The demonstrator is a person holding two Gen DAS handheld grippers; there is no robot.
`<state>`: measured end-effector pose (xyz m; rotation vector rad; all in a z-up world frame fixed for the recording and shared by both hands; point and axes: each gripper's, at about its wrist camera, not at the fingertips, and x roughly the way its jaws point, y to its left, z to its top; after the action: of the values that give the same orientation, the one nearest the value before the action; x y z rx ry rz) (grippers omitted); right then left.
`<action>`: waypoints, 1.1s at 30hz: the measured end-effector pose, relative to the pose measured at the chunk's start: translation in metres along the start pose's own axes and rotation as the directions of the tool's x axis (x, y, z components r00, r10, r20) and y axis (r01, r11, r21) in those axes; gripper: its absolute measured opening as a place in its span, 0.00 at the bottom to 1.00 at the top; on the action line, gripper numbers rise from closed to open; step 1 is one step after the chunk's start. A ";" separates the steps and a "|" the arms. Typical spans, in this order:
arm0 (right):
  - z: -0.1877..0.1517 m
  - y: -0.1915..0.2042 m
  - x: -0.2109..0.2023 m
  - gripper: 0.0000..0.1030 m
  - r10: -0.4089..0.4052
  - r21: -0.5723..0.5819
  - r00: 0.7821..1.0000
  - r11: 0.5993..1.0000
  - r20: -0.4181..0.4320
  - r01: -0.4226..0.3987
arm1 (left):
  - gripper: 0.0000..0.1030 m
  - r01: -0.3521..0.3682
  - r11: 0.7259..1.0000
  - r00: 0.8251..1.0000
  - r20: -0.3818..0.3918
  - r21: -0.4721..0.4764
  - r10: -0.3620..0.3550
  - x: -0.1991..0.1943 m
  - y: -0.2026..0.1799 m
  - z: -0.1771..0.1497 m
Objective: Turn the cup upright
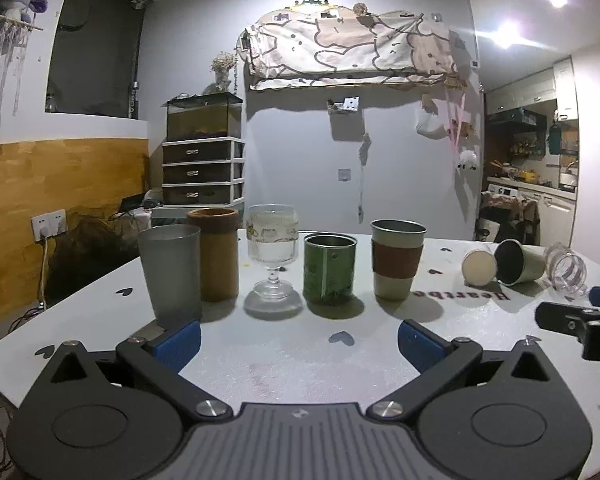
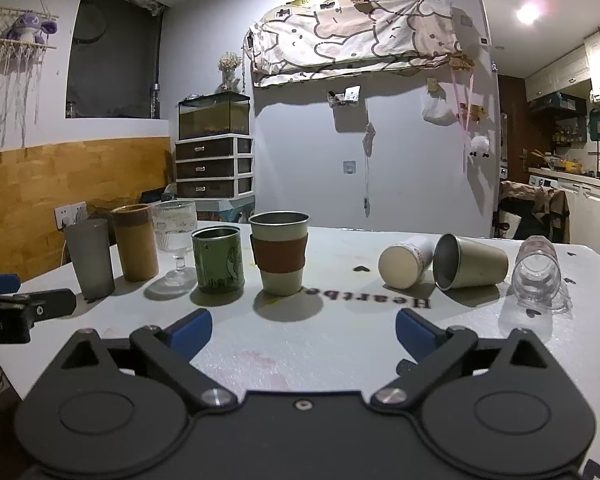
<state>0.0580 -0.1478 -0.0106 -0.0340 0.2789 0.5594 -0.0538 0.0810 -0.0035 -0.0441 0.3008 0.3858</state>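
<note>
Holding both tongs spread and empty over the white table (image 2: pixel 340 248), I saw five cups upright at centre left of the frame and three lying at the right. My right tongs (image 2: pixel 304 330) pointed toward those; my left tongs (image 1: pixel 299 338) faced the upright row. The steel cup (image 2: pixel 474 266) lay on its side, mouth to the left; I judged it light, stiff and slippery, best taken across its wall near the rim. Beside it lay the cream cup (image 2: pixel 402 266) and the clear glass jar (image 2: pixel 538 274), probably fragile. Its far side was hidden.
</note>
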 end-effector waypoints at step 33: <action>-0.001 -0.001 -0.004 1.00 -0.016 -0.005 1.000 1.000 0.000 0.016 | 1.00 -0.016 1.000 1.000 -0.020 0.000 0.016 0.003 -0.001 -0.003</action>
<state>0.0552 -0.1513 -0.0108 -0.0406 0.2770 0.5443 -0.0515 0.0807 -0.0070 -0.0454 0.3212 0.4017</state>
